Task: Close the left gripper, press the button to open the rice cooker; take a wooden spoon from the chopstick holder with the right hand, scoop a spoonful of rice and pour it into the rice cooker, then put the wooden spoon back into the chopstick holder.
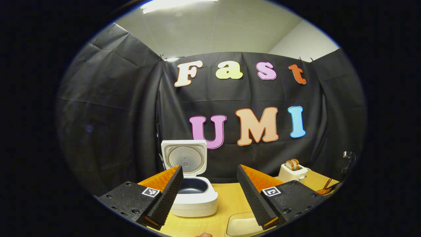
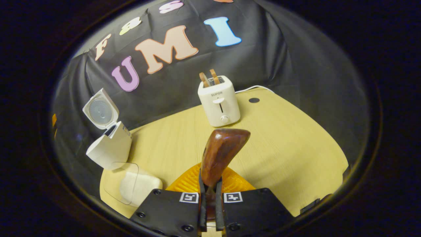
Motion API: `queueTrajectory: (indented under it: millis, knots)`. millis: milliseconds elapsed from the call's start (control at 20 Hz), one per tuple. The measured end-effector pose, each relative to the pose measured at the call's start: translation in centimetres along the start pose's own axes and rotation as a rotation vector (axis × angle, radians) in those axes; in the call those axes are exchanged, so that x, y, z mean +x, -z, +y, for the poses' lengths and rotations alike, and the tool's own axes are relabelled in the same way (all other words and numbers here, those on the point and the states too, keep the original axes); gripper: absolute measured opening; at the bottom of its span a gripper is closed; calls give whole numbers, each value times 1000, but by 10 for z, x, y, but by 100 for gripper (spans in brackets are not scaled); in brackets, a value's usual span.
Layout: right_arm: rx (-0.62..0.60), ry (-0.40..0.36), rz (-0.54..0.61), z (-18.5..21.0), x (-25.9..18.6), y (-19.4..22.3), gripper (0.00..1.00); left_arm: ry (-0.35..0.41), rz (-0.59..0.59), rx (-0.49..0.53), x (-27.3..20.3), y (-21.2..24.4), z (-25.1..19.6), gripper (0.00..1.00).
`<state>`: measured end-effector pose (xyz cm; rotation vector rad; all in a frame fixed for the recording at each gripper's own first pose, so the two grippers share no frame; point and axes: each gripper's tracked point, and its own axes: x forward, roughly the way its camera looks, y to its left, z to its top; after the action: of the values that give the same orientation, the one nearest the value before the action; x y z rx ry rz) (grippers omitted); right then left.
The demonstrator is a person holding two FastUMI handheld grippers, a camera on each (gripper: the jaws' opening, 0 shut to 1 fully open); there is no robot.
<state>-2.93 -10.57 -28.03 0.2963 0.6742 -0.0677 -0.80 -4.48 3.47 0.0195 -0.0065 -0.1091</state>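
Two sets of tongs: my right tongs (image 2: 210, 191) pinch the wooden spoon (image 2: 219, 154) bowl-forward (ready to scoop, I judge), my left tongs (image 1: 210, 194) stand spread. Beyond, the rice container (image 2: 139, 184) sits at the desk's (image 2: 279, 154) near-left edge, the rice cooker (image 1: 194, 196) open behind.

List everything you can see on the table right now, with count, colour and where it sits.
rice cooker: one, white, lid open, table's left side
rice container: one, clear, white rice inside, in front of the cooker
toaster: one, white, two bread slices in it, back of the table
wooden spoon: one, brown, clamped in the right gripper
table: one, light wood
left gripper: one, jaws open, facing the cooker
right gripper: one, jaws shut on the spoon
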Motion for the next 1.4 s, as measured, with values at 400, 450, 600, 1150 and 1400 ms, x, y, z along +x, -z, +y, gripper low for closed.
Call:
queueTrajectory:
  millis: [400,450,600,1150,1400]
  knots:
    - [-69,-12,-129,28,-29,-52,15,-25,2,-60,3,4,19,96]
    - [-74,-19,-146,35,-33,-59,13,-28,5,-65,3,5,21,96]
    - [-97,-48,-200,60,-44,-79,12,-30,2,-74,0,6,28,95]
    - [-164,-189,-244,171,-46,-77,13,-63,11,-58,-7,12,70,96]
    - [-217,-226,-220,211,-37,-48,12,-76,13,-44,-13,15,88,95]
